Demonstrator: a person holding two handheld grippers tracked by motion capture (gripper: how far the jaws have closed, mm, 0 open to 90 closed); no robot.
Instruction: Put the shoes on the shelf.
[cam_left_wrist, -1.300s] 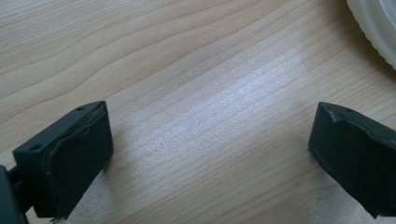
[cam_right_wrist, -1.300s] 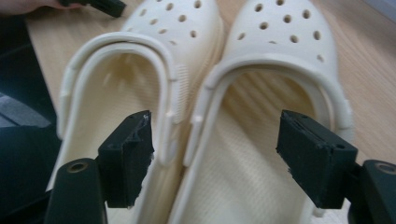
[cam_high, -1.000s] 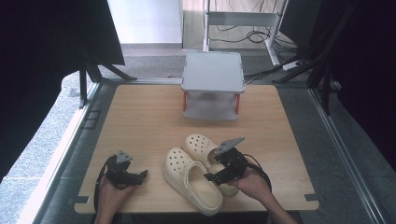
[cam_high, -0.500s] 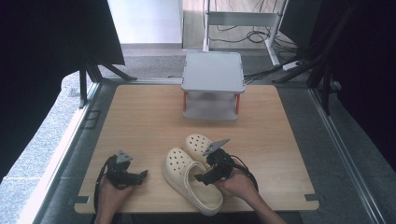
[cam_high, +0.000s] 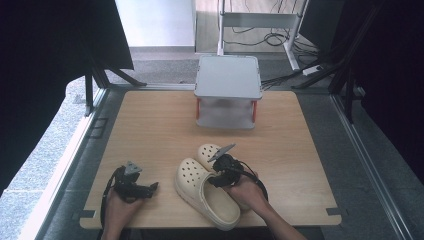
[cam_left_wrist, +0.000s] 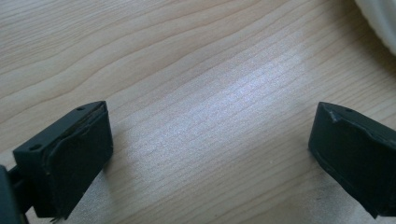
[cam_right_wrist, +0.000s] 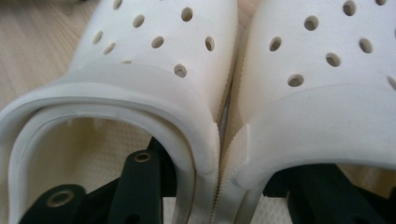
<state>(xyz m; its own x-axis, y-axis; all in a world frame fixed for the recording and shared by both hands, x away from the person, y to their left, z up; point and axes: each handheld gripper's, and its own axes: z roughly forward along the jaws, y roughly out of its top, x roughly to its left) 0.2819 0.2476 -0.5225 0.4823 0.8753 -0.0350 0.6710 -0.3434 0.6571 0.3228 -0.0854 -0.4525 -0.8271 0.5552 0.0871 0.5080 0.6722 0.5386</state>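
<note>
Under the right gripper (cam_high: 218, 176), its fingers (cam_right_wrist: 140, 186) pinch two clogs' (cam_right_wrist: 224, 116) half-hidden inner walls.

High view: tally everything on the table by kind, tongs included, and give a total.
Clogs, cream: 2 (left clog, right clog)
Shelf, grey with red legs: 1 (shelf)
Tongs, black: 2 (left tongs, right tongs)
Total: 5

A light wooden table (cam_high: 165, 130) is bearing two cream perforated foam clogs (cam_high: 207, 192) at six o'clock and a grey red-legged stand (cam_high: 227, 90) at twelve.
</note>
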